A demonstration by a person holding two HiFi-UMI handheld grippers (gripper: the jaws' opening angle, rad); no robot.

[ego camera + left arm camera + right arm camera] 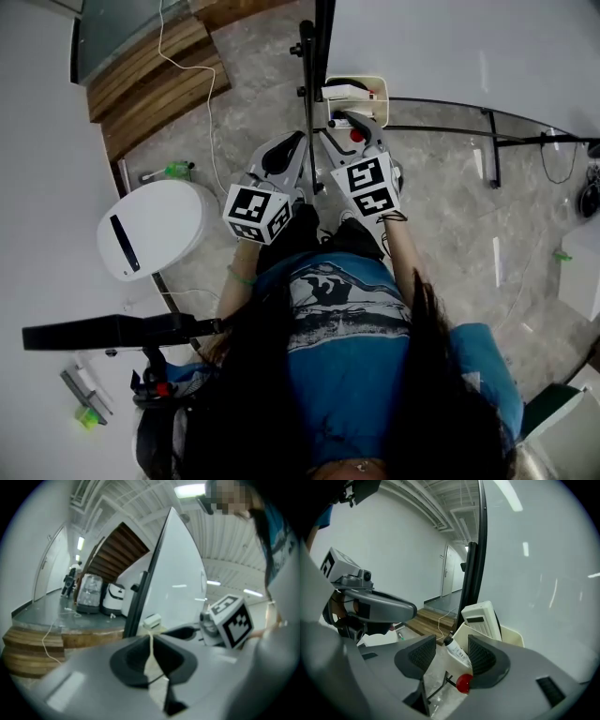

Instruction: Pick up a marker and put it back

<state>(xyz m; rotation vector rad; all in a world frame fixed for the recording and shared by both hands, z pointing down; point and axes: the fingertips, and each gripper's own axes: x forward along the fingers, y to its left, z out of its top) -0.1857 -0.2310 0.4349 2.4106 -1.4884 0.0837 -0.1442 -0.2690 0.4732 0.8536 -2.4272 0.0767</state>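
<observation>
A white marker (456,651) with a red cap (463,682) leans in the cream tray (511,635) at the foot of the whiteboard (534,573). My right gripper (451,655) is open, its pads on either side of the marker and not pressing on it. In the head view the right gripper (354,127) reaches to the tray (378,86), with the red cap (356,135) showing at its tip. My left gripper (292,142) hangs just to the left of it. The left gripper (151,641) is shut on nothing, its tips meeting.
A white eraser (480,618) stands in the tray behind the marker. The whiteboard's black stand (309,84) rises between the grippers. A white rounded machine (155,225), wooden steps (155,75) and a green-capped bottle (178,170) are at the left on the stone floor.
</observation>
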